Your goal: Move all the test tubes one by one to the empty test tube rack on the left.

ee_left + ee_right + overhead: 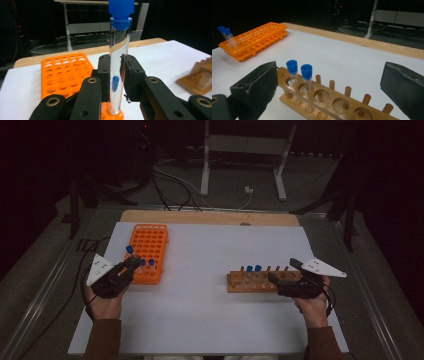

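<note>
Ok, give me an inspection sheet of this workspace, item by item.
Surface: white sheet on a wooden table, bare in the middle.
Job's things: clear blue-capped tube upright over the orange rack; two capped tubes stand in that rack; two more in the wooden rack.
Clutter: nothing seen.
Grippers: left tongs shut on the tube; right tongs open around the wooden rack's end.
Cables: several on the floor behind the table.
Surroundings: dark room, white metal stand.

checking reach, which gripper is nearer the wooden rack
Right. The right gripper has its jaws open astride the wooden rack; the left gripper is across the table at the orange rack.
</note>
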A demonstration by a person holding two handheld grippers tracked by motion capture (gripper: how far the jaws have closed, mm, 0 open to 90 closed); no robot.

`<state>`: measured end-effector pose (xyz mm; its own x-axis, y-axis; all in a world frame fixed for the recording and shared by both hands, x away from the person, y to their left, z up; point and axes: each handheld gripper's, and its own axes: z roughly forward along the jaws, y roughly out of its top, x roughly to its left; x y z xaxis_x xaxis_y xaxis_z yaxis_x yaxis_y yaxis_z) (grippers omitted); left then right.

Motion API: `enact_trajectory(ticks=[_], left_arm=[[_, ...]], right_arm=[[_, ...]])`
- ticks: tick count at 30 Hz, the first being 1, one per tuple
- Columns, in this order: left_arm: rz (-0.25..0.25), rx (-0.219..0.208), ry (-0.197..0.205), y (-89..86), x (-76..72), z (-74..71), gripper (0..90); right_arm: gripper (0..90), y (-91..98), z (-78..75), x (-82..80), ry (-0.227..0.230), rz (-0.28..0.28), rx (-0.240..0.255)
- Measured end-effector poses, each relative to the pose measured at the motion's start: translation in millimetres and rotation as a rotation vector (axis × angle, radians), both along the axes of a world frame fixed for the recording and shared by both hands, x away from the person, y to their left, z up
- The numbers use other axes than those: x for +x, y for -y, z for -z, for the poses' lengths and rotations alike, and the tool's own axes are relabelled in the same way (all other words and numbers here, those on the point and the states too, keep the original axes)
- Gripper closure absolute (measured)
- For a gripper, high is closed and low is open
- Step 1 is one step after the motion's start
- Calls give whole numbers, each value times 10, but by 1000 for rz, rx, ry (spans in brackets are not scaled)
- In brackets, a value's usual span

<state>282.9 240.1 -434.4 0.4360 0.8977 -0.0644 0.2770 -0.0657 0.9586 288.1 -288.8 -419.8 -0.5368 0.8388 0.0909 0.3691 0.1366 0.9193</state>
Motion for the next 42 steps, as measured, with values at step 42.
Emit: enact_trajectory(ticks=[42], left_arm=[[-73,165,-196,0,286,640,784]], right_arm=[[17,-28,27,-14,16,-19,-13]])
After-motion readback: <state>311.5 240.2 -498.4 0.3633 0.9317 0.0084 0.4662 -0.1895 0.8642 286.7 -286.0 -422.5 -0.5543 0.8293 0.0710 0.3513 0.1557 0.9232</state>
